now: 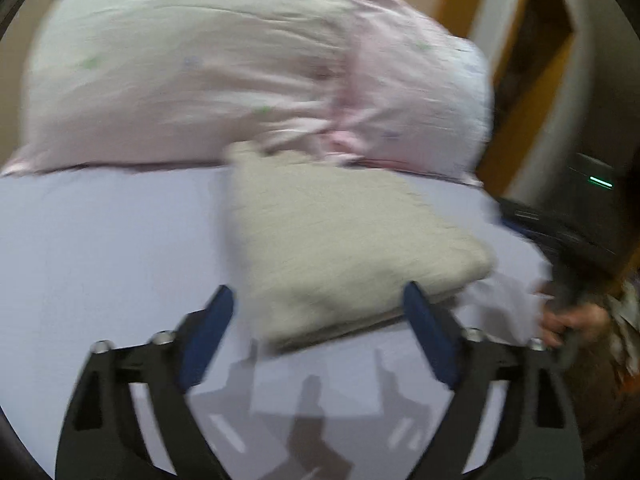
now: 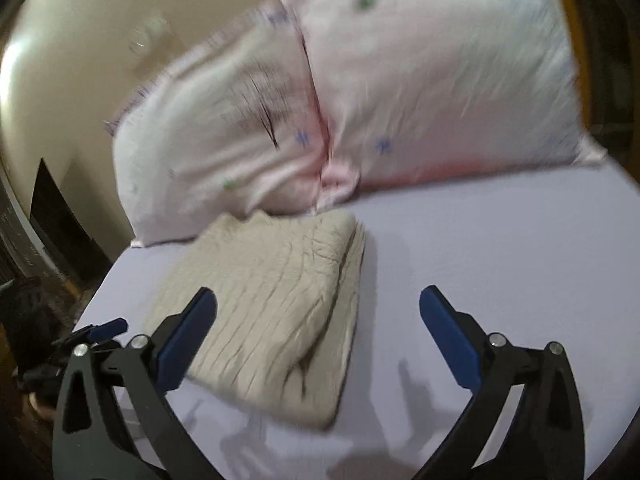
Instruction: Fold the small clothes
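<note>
Left wrist view: the left gripper [image 1: 320, 320] hangs wide apart and empty over the lilac bedsheet [image 1: 100, 240]; the folded beige garment [image 1: 344, 248] lies just ahead, its far edge apparently touching the pink pillow [image 1: 200, 72], though blur obscures this.

Right wrist view: the right gripper [image 2: 320, 320] is likewise spread wide, holding nothing, the garment [image 2: 272, 304] lying flat on the sheet [image 2: 500, 248] below the pillow [image 2: 400, 92].

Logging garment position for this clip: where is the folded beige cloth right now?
The folded beige cloth lies on the lavender sheet, just in front of the pink pillow, ahead of both open grippers.
</note>
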`<state>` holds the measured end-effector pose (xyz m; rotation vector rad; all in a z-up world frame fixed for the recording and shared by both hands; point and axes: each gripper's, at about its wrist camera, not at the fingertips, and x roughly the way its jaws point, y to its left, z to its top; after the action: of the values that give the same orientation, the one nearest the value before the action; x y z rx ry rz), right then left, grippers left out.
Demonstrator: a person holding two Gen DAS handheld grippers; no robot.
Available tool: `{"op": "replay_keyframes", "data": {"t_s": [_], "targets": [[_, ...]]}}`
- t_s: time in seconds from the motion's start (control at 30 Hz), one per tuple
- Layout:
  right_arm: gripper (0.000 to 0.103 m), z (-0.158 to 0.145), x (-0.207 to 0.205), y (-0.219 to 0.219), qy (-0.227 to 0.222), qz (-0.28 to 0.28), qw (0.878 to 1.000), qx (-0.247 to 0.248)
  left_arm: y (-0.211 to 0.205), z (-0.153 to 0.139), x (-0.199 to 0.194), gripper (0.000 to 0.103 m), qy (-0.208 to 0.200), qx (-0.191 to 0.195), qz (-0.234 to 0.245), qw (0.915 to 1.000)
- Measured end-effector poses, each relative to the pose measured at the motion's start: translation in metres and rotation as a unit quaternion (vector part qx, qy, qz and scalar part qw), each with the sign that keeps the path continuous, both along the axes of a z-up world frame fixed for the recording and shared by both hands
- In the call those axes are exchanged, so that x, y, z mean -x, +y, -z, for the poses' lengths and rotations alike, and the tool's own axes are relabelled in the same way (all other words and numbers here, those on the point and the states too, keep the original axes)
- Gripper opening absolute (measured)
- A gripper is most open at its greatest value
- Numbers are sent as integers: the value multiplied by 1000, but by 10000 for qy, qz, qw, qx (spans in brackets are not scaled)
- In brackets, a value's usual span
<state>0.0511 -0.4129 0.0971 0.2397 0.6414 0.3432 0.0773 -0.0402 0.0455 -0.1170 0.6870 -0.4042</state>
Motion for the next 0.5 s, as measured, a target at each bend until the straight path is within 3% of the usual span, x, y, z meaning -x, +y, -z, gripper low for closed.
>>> {"op": "replay_keyframes", "data": {"t_s": [0.13, 0.27, 0.5], "targets": [[101, 14, 25, 19, 523, 464, 9954, 655, 2, 18, 3, 99, 463, -355, -414, 9974], [101, 42, 26, 57, 1054, 62, 9892, 1013, -13, 36, -3, 102, 746, -945, -487, 9915], [101, 69, 16, 96, 1489, -14, 9780, 1463, -24, 47, -5, 102, 867, -1345, -548, 9856]]}}
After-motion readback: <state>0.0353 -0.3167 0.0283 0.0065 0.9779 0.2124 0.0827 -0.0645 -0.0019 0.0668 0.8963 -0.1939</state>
